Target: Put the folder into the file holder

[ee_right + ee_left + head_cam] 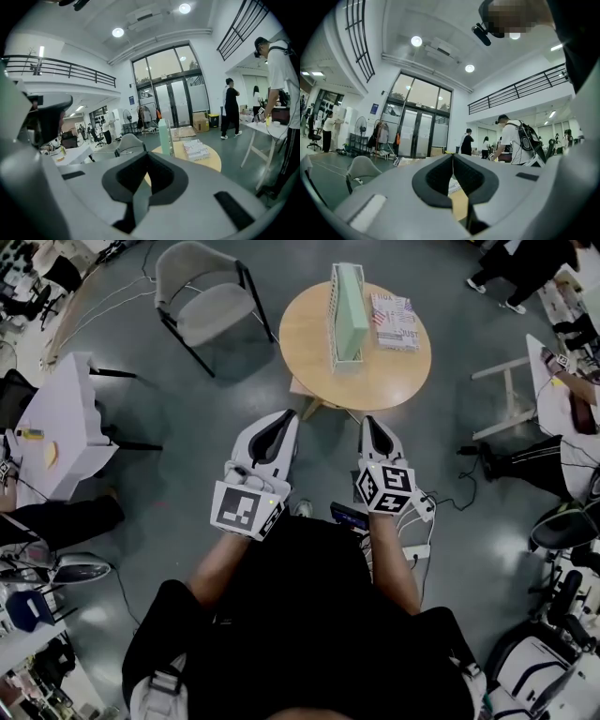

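Both closed and empty, my left gripper (288, 416) and right gripper (368, 421) are facing the folder (394, 322), lying by the round table's (309, 338) right edge beside the file holder (349, 310); I am planning to open one early.

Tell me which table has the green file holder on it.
The round wooden table ahead; the file holder stands there beside the folder, unlike the white side tables.

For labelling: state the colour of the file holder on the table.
The file holder is pale green, clearest in the head view.
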`<state>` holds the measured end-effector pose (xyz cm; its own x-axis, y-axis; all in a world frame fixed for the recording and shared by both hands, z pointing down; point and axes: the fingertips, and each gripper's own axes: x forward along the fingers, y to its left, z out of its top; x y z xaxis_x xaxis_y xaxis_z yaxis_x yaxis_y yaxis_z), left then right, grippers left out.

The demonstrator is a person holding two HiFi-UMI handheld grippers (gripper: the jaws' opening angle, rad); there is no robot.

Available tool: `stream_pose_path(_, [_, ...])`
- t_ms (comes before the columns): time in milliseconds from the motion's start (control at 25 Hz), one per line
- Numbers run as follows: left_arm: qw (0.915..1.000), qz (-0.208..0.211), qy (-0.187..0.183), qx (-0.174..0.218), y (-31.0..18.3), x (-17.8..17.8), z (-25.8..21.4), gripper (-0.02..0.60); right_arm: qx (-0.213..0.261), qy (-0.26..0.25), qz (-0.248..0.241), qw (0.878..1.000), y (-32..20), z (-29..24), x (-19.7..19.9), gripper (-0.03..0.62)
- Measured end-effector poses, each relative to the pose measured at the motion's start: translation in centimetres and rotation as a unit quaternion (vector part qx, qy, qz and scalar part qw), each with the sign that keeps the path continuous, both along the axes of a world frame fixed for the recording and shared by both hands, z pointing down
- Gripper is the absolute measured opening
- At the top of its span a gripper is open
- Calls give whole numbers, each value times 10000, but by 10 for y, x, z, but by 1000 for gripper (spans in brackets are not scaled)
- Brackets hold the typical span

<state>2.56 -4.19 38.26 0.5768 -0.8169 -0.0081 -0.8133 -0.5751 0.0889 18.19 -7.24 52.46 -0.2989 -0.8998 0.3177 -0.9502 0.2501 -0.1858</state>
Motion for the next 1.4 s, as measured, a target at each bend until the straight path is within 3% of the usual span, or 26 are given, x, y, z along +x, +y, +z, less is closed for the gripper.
stream_pose_path(360, [9999, 164, 8, -30, 4, 0, -5, 9, 50, -65, 145, 9999, 8, -12, -1, -5])
stream_pose_path(680, [9996, 201, 131, -168, -2, -31, 1, 9, 215, -26, 362, 9991, 14, -38, -20, -5])
stream_pose_path(1080, [9989, 385, 239, -83, 13, -56, -4, 9, 439, -67, 732, 9963, 57, -82, -47, -6])
stream_pose_path(1400, [9980, 568, 239, -114, 29, -66, 4, 9, 733, -125, 750, 9944, 89, -112, -74, -6])
